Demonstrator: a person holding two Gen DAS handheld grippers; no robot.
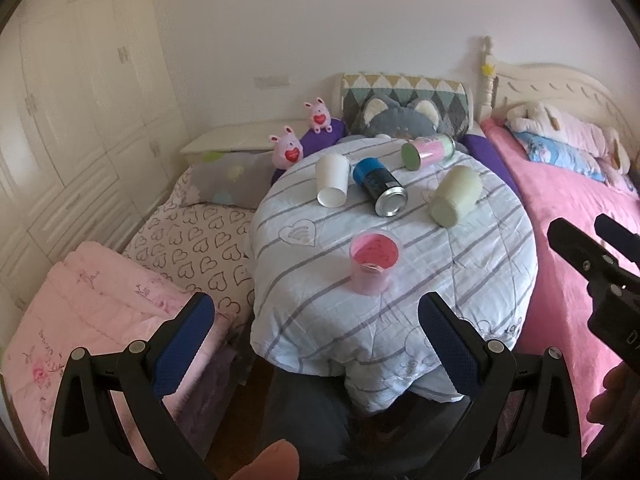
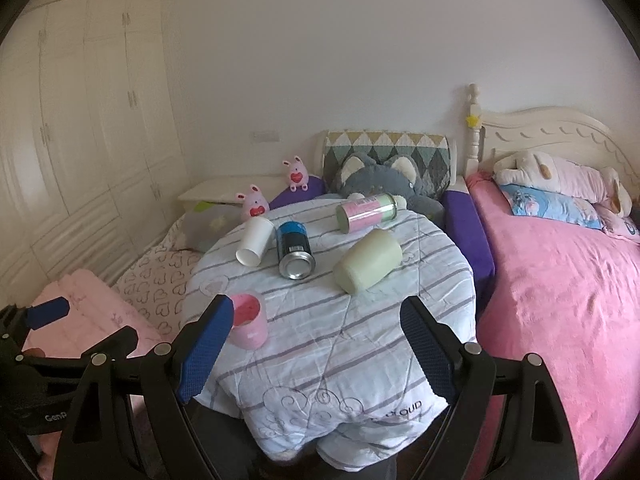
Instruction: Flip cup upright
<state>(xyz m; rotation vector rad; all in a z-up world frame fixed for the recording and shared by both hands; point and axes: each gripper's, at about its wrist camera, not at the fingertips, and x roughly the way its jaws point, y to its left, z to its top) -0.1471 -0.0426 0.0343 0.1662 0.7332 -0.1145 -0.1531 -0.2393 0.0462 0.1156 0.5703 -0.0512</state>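
Observation:
A round table under a striped quilt (image 1: pixel 460 280) (image 2: pixel 360 340) holds several cups. A pink cup (image 1: pixel 374 266) (image 2: pixel 249 322) stands upright near the front. A white paper cup (image 1: pixel 332 179) (image 2: pixel 255 241), a blue can (image 1: pixel 378 186) (image 2: pixel 294 249), a pale green cup (image 1: pixel 456 196) (image 2: pixel 368 266) and a pink-and-green canister (image 1: pixel 428 151) (image 2: pixel 366 213) lie on their sides. My left gripper (image 1: pixel 316 344) is open and empty, in front of the pink cup. My right gripper (image 2: pixel 316 356) is open and empty, over the table's front edge.
A pink bed (image 2: pixel 560 300) with plush toys lies to the right. A small bed with a heart-print sheet (image 1: pixel 192 248) and a pink folded blanket (image 1: pixel 88 312) lies to the left. A grey cat plush (image 2: pixel 384 178) and pink bunny toys (image 1: pixel 286 152) sit behind the table.

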